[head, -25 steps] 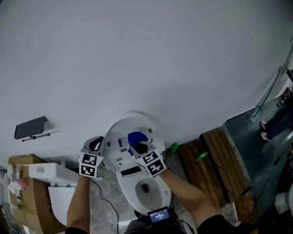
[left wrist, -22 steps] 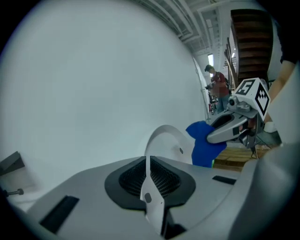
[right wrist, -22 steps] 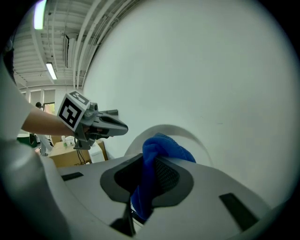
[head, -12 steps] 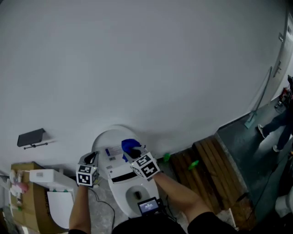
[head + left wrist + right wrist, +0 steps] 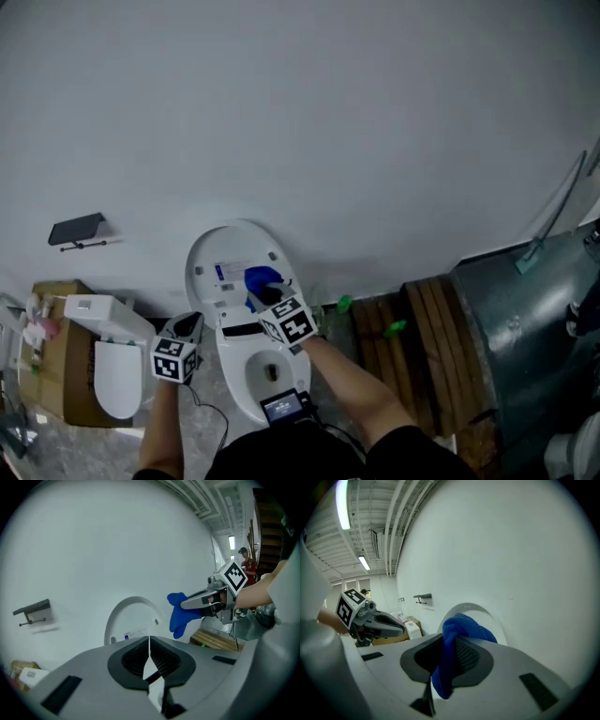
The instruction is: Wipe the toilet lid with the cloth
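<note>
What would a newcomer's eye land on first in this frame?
The bright blue cloth, clamped in the right gripper, stands out in front of the raised white toilet lid against the bare wall. Left of the bowl, the left gripper is shut and empty. A second white toilet sits by a cardboard box at far left.

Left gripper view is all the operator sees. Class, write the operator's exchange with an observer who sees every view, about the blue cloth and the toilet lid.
Operator: Is the cloth properly clamped?
Observer: Yes. In the right gripper view, the right gripper has its pads shut on it, with a fold hanging below.
Operator: Where is my left gripper relative to the lid?
Observer: In the head view it sits beside the left rim of the bowl, clear of the raised lid.
</note>
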A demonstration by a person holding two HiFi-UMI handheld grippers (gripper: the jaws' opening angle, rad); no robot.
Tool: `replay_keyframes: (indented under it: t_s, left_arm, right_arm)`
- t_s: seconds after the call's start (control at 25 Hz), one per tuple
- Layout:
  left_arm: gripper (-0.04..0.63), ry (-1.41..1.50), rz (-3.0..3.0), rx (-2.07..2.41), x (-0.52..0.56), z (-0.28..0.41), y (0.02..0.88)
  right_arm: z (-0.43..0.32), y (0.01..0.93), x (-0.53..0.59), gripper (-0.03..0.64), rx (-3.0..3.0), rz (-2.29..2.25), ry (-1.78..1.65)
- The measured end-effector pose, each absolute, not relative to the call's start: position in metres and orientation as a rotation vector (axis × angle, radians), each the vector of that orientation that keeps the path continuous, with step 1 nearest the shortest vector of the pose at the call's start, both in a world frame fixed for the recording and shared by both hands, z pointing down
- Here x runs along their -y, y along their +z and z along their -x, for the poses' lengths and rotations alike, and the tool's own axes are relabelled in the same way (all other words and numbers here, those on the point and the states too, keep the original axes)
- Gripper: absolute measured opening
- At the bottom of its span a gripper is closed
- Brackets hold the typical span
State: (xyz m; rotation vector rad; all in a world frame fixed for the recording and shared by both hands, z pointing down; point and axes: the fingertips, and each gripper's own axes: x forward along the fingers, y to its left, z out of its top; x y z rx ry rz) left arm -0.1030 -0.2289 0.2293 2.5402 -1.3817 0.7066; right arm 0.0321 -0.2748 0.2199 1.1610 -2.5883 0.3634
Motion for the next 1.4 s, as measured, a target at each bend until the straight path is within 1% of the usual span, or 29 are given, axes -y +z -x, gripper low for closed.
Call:
replay_keyframes:
  t_s: [0.24, 0.6, 0.84, 1.2, 1.32, 1.4]
  left_arm:
    - [0.015, 0.709, -2.586, 1.309, 0.151, 0.109, 0.229]
    - [0.012, 0.711, -2.597, 1.235, 0.006, 0.157, 0.247]
    - [0.011, 0.674, -2.588, 1.163, -0.071, 0.169, 0.252]
    - [0.011, 0.574, -2.584, 1.095, -0.135, 0.136, 0.250]
    - [0.011, 0.514, -2.557, 1.083, -0.146, 0.122, 0.248]
    - [0.011, 0.523, -2.551, 1.090, -0.151, 0.110, 0.249]
  right_arm:
    - [-0.016, 0.220, 0.206, 0.057, 2.557, -1.155, 0.337]
    - [0.010, 0.229, 0.057, 0.057, 2.490, -1.240, 0.326]
    - [0.020, 0.239, -0.029, 0.057, 2.442, -1.268, 0.364]
    - [0.011, 0.250, -0.110, 0.057, 2.416, -1.213, 0.398]
    - [0.000, 0.254, -0.130, 0.057, 2.411, -1.174, 0.384]
    - [-0.015, 0.257, -0.141, 0.057, 2.403, -1.157, 0.380]
